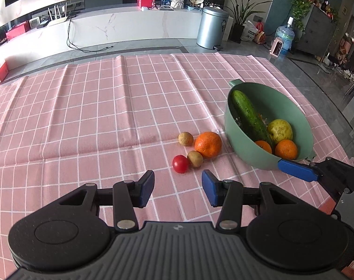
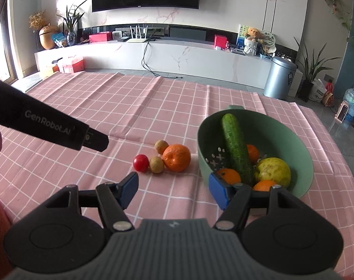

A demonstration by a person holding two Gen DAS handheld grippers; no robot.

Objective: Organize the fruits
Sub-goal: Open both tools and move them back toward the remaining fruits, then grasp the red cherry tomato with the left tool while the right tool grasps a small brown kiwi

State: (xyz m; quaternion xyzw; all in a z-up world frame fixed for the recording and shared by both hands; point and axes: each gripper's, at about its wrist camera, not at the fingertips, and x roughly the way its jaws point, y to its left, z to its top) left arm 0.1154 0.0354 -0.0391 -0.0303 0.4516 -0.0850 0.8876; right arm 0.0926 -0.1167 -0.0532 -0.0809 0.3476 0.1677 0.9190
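Observation:
A green colander bowl (image 1: 237, 126) (image 2: 300, 144) on the pink checked cloth holds a cucumber (image 1: 249, 114) (image 2: 236, 145), a yellow-green pear (image 1: 279, 129) (image 2: 273, 171) and oranges (image 1: 286, 149) (image 2: 228, 176). Left of it on the cloth lie an orange (image 1: 208, 144) (image 2: 177, 154), two small brown fruits (image 1: 185, 138) (image 1: 195, 158) (image 2: 161, 146) (image 2: 156, 164) and a red tomato (image 1: 180, 163) (image 2: 141, 162). My left gripper (image 1: 178, 187) is open and empty, just before the tomato. My right gripper (image 2: 173, 192) is open and empty, near the bowl's front rim; its finger (image 1: 297, 169) shows in the left wrist view.
The pink checked tablecloth (image 1: 83, 116) (image 2: 106, 107) covers the table, with creases running across. The left gripper's black body (image 2: 48, 126) reaches in from the left. Beyond the table edge are a grey floor, a metal bin (image 1: 212, 26) and a white TV bench.

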